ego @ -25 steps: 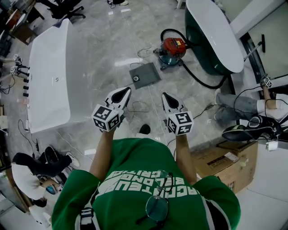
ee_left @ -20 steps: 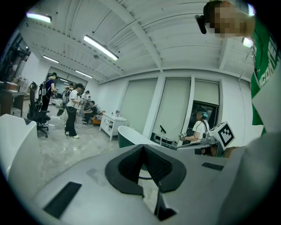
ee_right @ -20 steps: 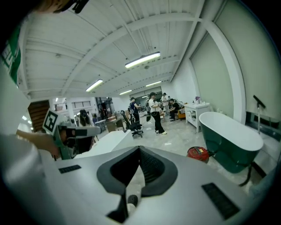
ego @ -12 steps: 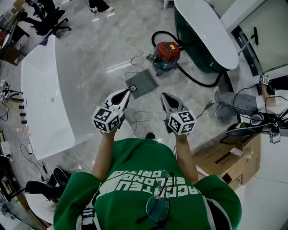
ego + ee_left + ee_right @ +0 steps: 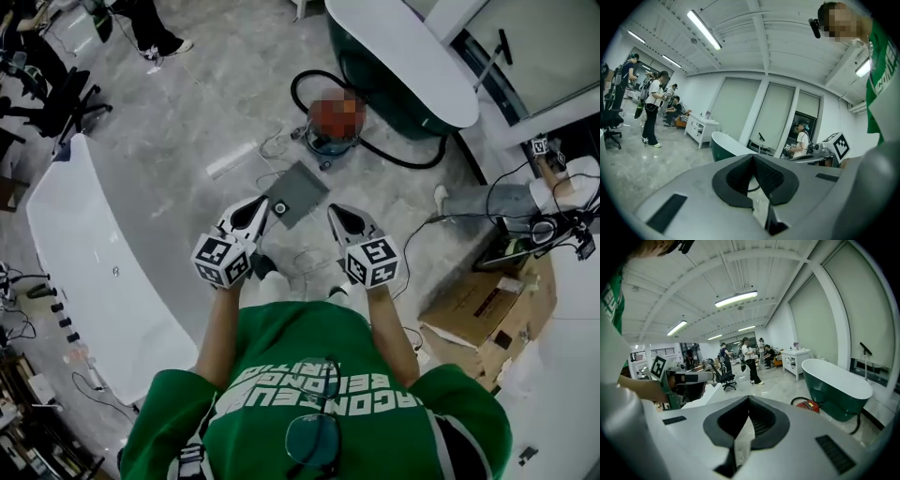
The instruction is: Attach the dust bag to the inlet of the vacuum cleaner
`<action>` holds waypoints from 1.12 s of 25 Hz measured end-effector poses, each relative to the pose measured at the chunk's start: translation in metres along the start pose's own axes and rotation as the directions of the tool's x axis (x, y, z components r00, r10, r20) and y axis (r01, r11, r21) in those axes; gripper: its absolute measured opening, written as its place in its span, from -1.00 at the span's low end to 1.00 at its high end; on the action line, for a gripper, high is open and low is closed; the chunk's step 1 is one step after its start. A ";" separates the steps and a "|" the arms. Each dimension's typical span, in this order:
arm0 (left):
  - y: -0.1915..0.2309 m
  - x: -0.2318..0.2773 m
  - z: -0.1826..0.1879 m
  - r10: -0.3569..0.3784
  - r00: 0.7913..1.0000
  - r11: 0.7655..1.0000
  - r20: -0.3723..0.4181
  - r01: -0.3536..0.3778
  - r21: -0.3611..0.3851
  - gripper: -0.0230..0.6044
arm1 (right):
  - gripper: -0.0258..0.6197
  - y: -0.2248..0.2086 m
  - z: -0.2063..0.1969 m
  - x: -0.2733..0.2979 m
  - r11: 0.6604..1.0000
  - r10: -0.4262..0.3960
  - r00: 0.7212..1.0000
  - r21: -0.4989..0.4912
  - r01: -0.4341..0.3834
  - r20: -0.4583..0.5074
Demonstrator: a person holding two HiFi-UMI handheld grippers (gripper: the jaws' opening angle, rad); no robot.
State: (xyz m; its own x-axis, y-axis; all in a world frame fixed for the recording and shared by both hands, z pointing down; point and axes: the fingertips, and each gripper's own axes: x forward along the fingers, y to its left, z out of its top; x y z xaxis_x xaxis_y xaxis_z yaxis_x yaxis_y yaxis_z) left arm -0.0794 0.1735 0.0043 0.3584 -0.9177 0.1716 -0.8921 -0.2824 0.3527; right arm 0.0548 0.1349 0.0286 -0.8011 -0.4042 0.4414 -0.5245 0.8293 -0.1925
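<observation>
Grey dust bag (image 5: 298, 193) on floor, left gripper (image 5: 260, 205) & right gripper (image 5: 335, 211) closed, empty

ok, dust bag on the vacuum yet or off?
Off: the gray dust bag lies flat on the floor, apart from the red vacuum cleaner.

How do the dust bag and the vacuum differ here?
The dust bag is flat, grey and square; the vacuum is red and rounded. The bag lies nearer the person; the vacuum sits beyond it, by the green tub, trailing a black hose. Both rest on the floor, apart.
</observation>
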 end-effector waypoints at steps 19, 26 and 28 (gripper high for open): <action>0.028 0.075 0.001 -0.241 0.966 0.970 -0.089 0.242 -0.004 -0.92 | -0.90 -0.020 0.002 0.050 0.992 -0.122 0.990 0.009 0.123 -0.066; 0.041 0.141 0.007 -0.257 0.954 0.963 -0.155 0.266 0.043 -0.92 | -0.90 -0.083 0.020 0.085 0.995 -0.098 0.994 0.005 0.098 -0.042; 0.040 0.159 0.011 -0.259 0.952 0.962 -0.162 0.270 0.049 -0.92 | -0.90 -0.101 0.023 0.090 0.996 -0.090 0.995 0.003 0.090 -0.042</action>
State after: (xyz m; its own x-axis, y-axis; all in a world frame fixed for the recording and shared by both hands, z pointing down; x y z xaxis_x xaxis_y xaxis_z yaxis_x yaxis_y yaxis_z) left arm -0.0616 0.0135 0.0358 0.6165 -0.7557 0.2209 -0.7748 -0.5326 0.3405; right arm 0.0285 0.0060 0.0673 -0.7378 -0.4609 0.4932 -0.5957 0.7882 -0.1546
